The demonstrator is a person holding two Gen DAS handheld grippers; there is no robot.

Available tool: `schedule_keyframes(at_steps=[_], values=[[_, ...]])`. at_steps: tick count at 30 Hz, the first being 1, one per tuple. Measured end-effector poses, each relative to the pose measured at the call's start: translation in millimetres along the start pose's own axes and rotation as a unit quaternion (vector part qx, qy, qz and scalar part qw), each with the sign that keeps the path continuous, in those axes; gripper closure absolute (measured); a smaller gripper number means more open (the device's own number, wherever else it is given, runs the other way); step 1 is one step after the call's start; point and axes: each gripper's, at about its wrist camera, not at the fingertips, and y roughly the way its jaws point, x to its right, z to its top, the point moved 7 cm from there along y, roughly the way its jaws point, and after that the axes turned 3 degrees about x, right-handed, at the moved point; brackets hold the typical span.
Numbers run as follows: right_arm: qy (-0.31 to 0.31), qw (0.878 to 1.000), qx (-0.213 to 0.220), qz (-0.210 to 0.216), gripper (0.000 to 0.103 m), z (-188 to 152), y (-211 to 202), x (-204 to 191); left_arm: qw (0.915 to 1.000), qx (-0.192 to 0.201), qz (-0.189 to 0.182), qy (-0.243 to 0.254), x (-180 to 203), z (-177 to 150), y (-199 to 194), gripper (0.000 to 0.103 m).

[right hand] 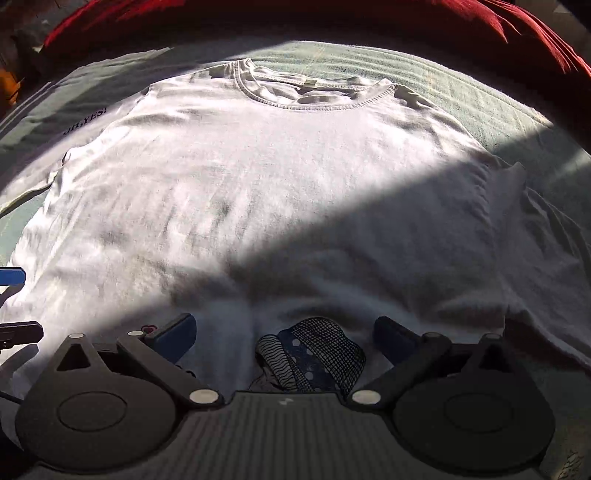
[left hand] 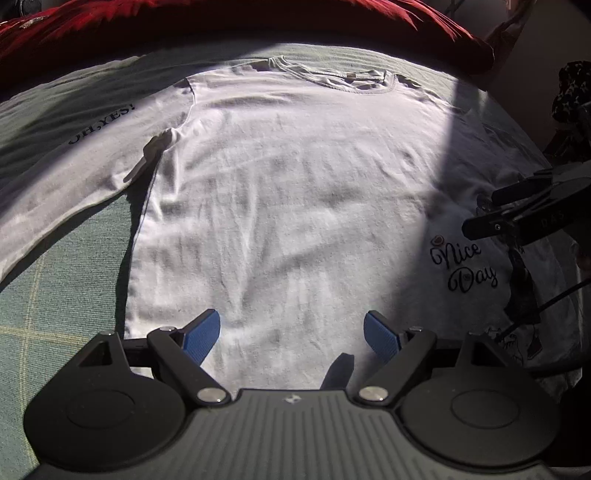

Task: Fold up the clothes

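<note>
A white T-shirt [left hand: 280, 177] lies spread flat on the bed, collar [left hand: 347, 79] at the far end, half in sun and half in shadow. My left gripper [left hand: 291, 336] hovers open over the shirt's near hem, with only cloth below its blue pads. In the right wrist view the same shirt [right hand: 258, 177] fills the frame. My right gripper [right hand: 286, 334] stands open above a printed hat picture [right hand: 314, 350] on white cloth at the near edge. The right gripper [left hand: 517, 210] also shows at the right edge of the left view. One left fingertip [right hand: 11, 277] shows at the left edge.
A green checked bed cover [left hand: 55, 295] lies under everything. White cloth printed "OH,YES!" [left hand: 101, 123] sticks out at the left, and a "Nice Day" print [left hand: 465, 267] shows at the right. A red blanket [left hand: 221, 22] is bunched along the far side.
</note>
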Motion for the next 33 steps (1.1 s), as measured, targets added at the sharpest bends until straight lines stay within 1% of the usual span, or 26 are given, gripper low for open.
schedule_keyframes(at_steps=[2,5,7,8,10,12,15,16,17,19,20,23,26,28,30,31,33], values=[[-0.026,1.0,-0.012,0.009,0.0,-11,1,-11,0.9999,-0.011,0.007,0.006,1,-14,-5,0.018],[-0.074,0.997,-0.021,-0.005,0.0,-34,-2,-19,0.9993,-0.032,0.012,0.013,4,-36,-17,0.018],[-0.092,0.995,-0.026,-0.008,0.0,-46,-7,-18,0.9989,-0.04,0.019,0.013,4,-42,-25,0.018],[-0.096,0.995,-0.032,-0.008,0.0,-52,-10,-17,0.999,-0.036,0.025,0.013,4,-41,-28,0.018],[-0.097,0.995,-0.03,-0.006,0.0,-55,-17,-15,0.999,-0.012,0.04,0.014,3,-31,-31,0.018],[-0.101,0.995,-0.011,-0.001,0.0,-52,-24,-18,0.9981,0.013,0.057,0.016,3,-18,-31,0.018],[-0.116,0.993,0.01,0.008,0.0,-44,-25,-32,0.9975,0.026,0.063,0.017,6,-9,-23,0.018],[-0.118,0.993,0.013,0.012,0.0,-42,-24,-37,0.9978,0.024,0.058,0.02,10,-12,-18,0.018],[-0.119,0.993,0.012,0.014,0.0,-45,-23,-41,0.9981,0.013,0.056,0.024,12,-18,-14,0.018],[-0.124,0.992,0.0,0.01,0.0,-56,-19,-48,0.998,-0.007,0.053,0.033,15,-34,-9,0.019],[-0.128,0.992,-0.004,0.004,0.0,-64,-18,-50,0.9978,-0.008,0.049,0.044,16,-41,-13,0.019],[-0.11,0.994,-0.009,-0.017,0.0,-86,-27,-47,0.997,-0.014,0.035,0.067,16,-55,-25,0.019],[-0.059,0.997,-0.023,-0.036,0.0,-103,-38,-42,0.9971,-0.01,0.034,0.067,6,-53,-36,0.019],[-0.047,0.998,-0.018,-0.049,0.0,-104,-46,-46,0.9967,0.012,0.029,0.075,2,-42,-39,0.019],[-0.043,0.997,0.002,-0.06,0.0,-100,-53,-57,0.9957,0.03,0.022,0.085,0,-32,-39,0.019],[-0.039,0.998,0.01,-0.058,0.0,-98,-54,-64,0.995,0.036,0.019,0.092,0,-27,-38,0.019],[-0.035,0.998,0.019,-0.055,0.0,-95,-51,-79,0.9938,0.034,0.006,0.106,2,-27,-30,0.019]])
